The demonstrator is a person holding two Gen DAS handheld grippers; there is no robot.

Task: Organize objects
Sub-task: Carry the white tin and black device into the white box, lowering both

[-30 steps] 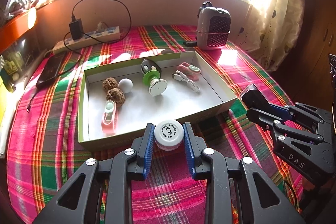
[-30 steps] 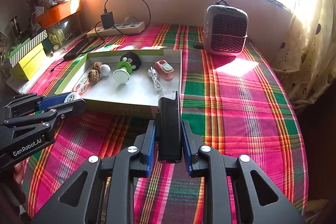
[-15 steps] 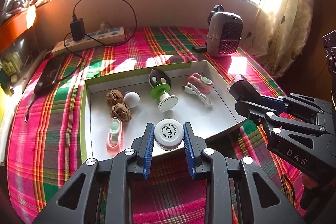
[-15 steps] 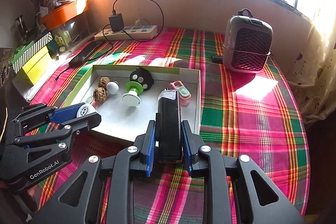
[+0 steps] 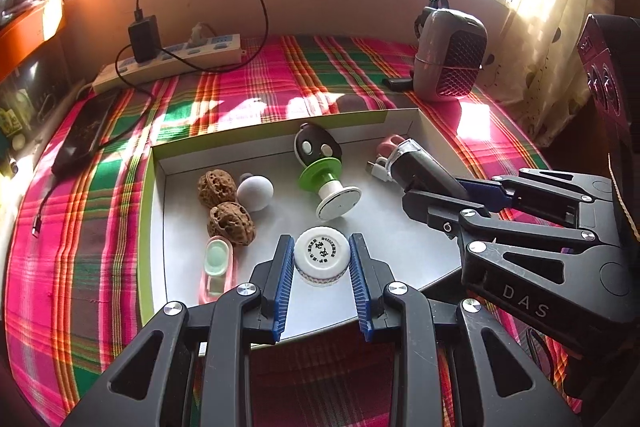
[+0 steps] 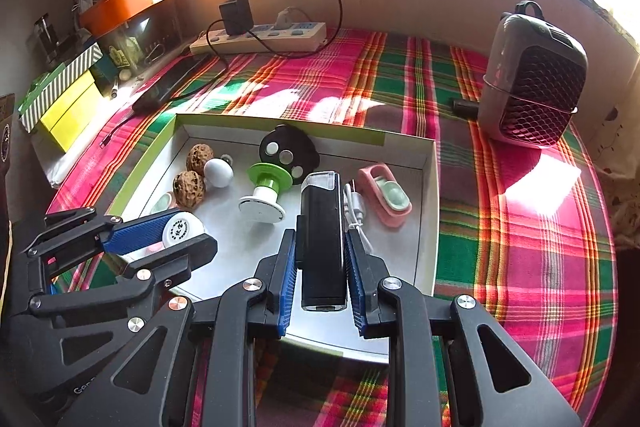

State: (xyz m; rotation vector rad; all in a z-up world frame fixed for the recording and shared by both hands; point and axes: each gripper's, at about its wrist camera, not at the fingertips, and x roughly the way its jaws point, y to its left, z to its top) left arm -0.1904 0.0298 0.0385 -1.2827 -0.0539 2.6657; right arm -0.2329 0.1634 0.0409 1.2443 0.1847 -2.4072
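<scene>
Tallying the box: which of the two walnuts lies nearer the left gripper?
The front walnut, beside the pink case; the other walnut sits farther back from the left gripper.

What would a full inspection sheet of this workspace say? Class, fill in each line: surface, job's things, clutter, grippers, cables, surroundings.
Surface: plaid tablecloth, sunlit patches.
Job's things: shallow white tray holding two walnuts, white ball, green-and-white spool, black oval piece, pink cases.
Clutter: small heater, dark phone.
Grippers: left gripper shut on round white cap above the tray; right gripper shut on black rectangular device above the tray.
Cables: white cable in the tray; power strip with black charger.
Surroundings: windows, curtain, yellow boxes.
</scene>
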